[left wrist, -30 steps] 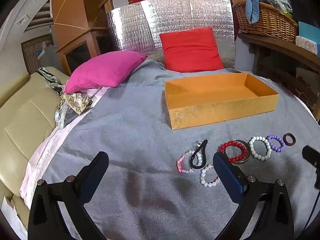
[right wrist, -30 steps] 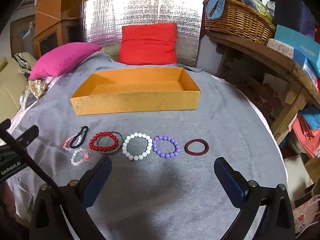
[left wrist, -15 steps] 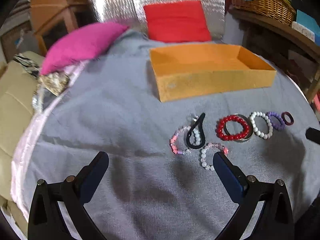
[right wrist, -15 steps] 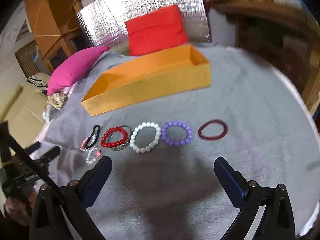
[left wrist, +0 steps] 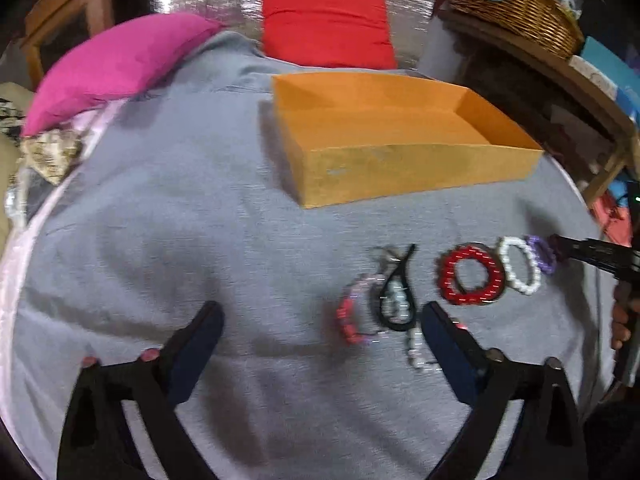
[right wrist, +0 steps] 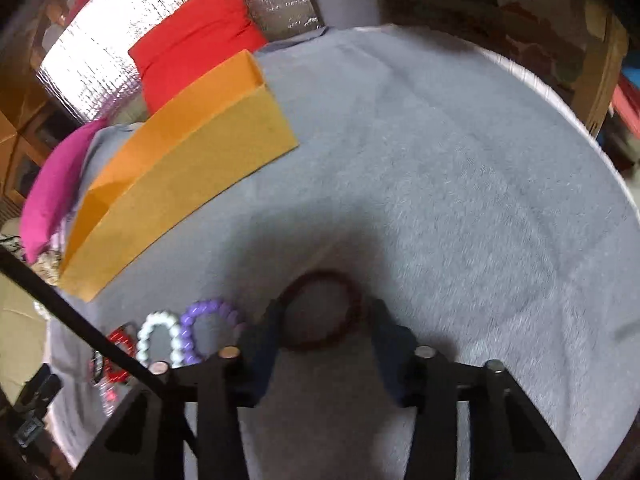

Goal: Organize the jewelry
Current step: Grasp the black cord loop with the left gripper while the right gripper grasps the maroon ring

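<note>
Right gripper (right wrist: 324, 314) jaws are closing, dark red ring (right wrist: 322, 312) set between them, not yet gripped, well right of orange box (right wrist: 176, 184). Left gripper (left wrist: 320, 320) jaws are closing, nothing between, near pink bracelet (left wrist: 350, 312).

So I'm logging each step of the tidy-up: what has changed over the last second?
The right gripper has come down over the dark red ring; its jaws are closing with the ring between them, not yet lifted. The left gripper has dropped nearer the pink bracelet, jaws wide and narrowing slightly, holding nothing. The bracelets and the empty orange box stayed put.
</note>
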Tool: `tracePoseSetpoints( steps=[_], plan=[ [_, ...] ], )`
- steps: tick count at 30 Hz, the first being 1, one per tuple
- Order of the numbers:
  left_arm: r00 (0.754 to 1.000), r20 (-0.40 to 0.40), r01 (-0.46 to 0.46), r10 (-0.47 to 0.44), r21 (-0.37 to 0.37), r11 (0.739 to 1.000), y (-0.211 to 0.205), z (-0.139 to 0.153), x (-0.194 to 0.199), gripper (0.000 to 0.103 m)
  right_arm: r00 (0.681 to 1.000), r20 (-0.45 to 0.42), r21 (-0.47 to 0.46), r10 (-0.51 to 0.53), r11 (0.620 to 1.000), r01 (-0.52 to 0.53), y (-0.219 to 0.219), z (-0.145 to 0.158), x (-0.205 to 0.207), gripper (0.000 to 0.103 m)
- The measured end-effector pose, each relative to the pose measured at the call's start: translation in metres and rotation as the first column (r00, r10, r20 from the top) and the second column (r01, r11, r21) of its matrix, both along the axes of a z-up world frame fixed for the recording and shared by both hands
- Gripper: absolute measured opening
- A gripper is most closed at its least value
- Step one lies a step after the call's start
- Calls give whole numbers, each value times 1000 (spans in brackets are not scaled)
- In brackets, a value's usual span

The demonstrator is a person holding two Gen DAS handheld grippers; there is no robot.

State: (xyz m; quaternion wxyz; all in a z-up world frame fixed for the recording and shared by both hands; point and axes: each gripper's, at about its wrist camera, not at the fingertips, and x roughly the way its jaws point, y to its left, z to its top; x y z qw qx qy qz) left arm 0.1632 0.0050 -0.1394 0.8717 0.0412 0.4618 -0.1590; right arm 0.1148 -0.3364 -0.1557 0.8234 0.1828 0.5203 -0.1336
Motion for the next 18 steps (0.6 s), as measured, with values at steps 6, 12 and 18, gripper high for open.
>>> tracePoseSetpoints(
  steps=[6,12,18],
  plan=[
    [997,-21,81,-80,47,996,-28,-12,1,80,999,-20,-119,25,993,-27,19,-2,4,18],
    [997,-42,59,-58,22,998,-33,-18,18,59,1000,-1,-117,22,993,-22,25,1,-6,11],
    [997,-51,56,-57,-25,998,-47,-25,38,46,999,36,-94,18,995,-14,29,7,-17,11]
  ],
)
